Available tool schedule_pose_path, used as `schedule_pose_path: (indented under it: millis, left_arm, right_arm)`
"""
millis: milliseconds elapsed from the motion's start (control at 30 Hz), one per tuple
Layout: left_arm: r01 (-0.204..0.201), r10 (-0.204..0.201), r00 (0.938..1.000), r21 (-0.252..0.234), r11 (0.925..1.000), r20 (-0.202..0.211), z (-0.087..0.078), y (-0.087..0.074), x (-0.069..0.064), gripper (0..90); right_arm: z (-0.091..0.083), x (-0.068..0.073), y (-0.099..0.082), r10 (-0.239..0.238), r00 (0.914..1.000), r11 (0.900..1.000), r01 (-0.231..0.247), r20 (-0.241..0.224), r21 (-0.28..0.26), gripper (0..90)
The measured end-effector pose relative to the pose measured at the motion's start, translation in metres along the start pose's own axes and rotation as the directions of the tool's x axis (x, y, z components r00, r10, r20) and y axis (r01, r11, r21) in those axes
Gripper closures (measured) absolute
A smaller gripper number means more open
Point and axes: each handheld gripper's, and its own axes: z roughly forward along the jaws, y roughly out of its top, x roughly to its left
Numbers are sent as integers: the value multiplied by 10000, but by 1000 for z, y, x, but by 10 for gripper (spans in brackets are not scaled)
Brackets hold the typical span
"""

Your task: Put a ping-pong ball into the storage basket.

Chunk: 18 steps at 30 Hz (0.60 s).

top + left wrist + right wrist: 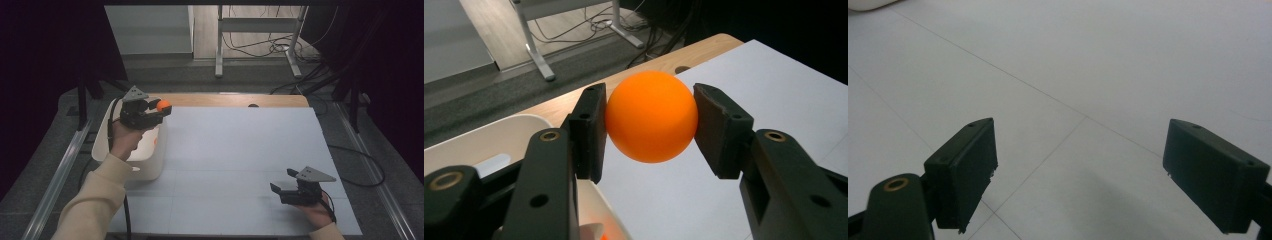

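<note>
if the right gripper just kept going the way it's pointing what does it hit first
Probably nothing soon: the right gripper, jaws open, points left across the bare white table top. The white bin lies that way, though depth is unclear.

White table sheet [240, 160], wooden table edge [235, 100], metal stand [257, 25], floor cables [280, 47]

You have nothing to read here: no print on the ball [651, 116], the bin [150, 165] or the table sheet [240, 150], as far as these dim views show.
</note>
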Motion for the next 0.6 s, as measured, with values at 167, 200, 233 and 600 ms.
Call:
schedule_pose_path:
  millis: [167, 200, 233, 600]
  left_arm:
    - [117, -118, 9998, -59, 9999, -181, -3, -2, 5, 504]
    - [136, -137, 9997, -50, 9999, -224, -4, -2, 7, 503]
    - [136, -137, 9997, -50, 9999, -224, -4, -2, 7, 503]
    - [350, -344, 9975, 83, 9994, -610, -8, -6, 20, 503]
  right_arm:
    - [0, 0, 0, -10, 10000, 10000, 10, 16, 19, 146]
    - [0, 0, 0, -12, 10000, 10000, 12, 17, 17, 146]
    - [0, 0, 0, -2, 10000, 10000, 2, 2, 1, 145]
    - [0, 0, 0, -4, 10000, 10000, 4, 13, 11, 145]
